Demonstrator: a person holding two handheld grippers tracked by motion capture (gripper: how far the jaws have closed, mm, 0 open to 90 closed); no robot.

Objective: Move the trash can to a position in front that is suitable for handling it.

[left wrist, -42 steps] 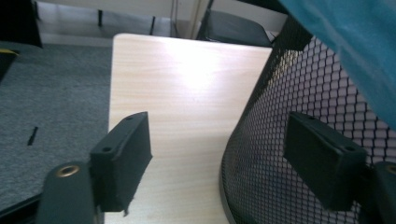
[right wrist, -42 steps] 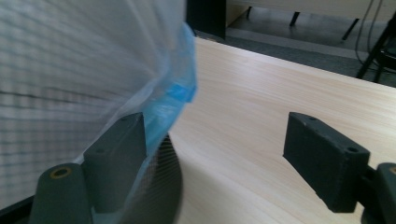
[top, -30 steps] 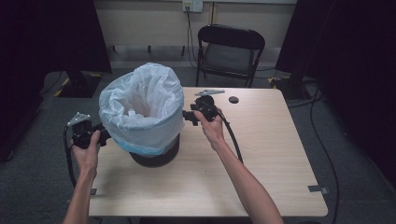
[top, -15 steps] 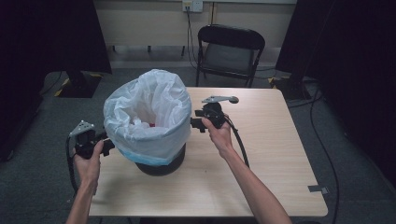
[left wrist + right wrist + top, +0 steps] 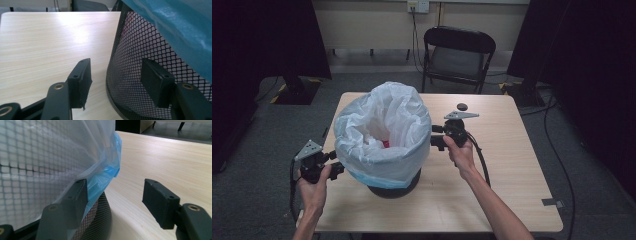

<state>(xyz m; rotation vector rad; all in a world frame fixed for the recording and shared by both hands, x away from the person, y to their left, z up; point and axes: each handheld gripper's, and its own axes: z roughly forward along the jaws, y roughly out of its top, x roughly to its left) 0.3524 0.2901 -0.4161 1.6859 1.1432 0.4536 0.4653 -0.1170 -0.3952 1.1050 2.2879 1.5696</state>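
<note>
We see a black mesh bin (image 5: 394, 185) standing on the near left part of a pale wooden table (image 5: 507, 175), lined with a white plastic bag (image 5: 382, 135) whose blue hem hangs over the rim and down the outside. Something small and red (image 5: 385, 144) lies inside; we cannot tell what it is. Our left gripper (image 5: 332, 162) sits at the bin's left flank, and in the left gripper view its jaws stand spread on either side of the mesh wall's edge (image 5: 130, 70), clamping nothing. Our right gripper (image 5: 437, 136) sits at the right flank; in the right gripper view its jaws are apart too, one pad lying against the bag's blue hem (image 5: 103, 178), the other out over bare wood, so nothing is pinched. A small dark disc (image 5: 462, 106) lies near the table's far edge. Beyond stand a black folding chair (image 5: 459, 55), grey carpet and a pale wall with a socket (image 5: 418, 6). Both sides of the room are too dark to read, and the bag hides most of the bin.
</note>
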